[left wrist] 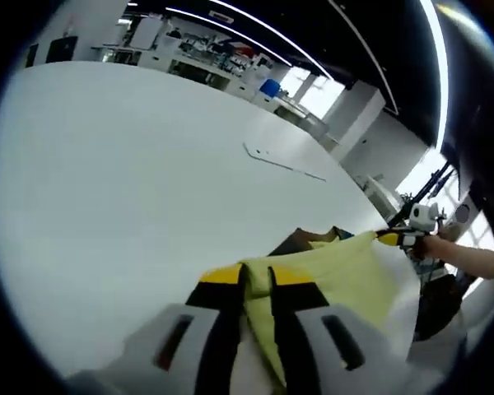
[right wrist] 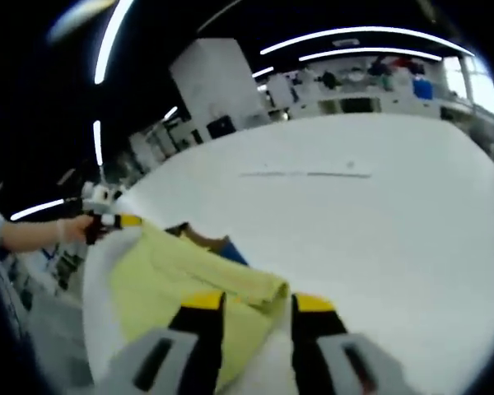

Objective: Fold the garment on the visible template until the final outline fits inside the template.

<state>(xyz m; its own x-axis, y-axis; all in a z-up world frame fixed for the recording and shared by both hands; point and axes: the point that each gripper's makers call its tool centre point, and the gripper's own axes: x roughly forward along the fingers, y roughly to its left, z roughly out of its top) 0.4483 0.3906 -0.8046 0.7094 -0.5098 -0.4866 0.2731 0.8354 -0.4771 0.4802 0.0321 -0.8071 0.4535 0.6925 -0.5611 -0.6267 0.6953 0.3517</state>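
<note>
Yellow garment stretched between both grippers, low over the white desk.

The left gripper (left wrist: 257, 288) has its jaws pinched on one end of the yellow garment (left wrist: 346, 276); the right gripper (right wrist: 251, 309) clamps the other end. The cloth's long axis runs straight from one pair of jaws to the other. Farther across the desk (left wrist: 132, 173), well apart, lie the thin template lines (left wrist: 284, 163).

Pale yellow garment (left wrist: 346, 276), seemingly held taut, stretched above white table (left wrist: 132, 214).
</note>
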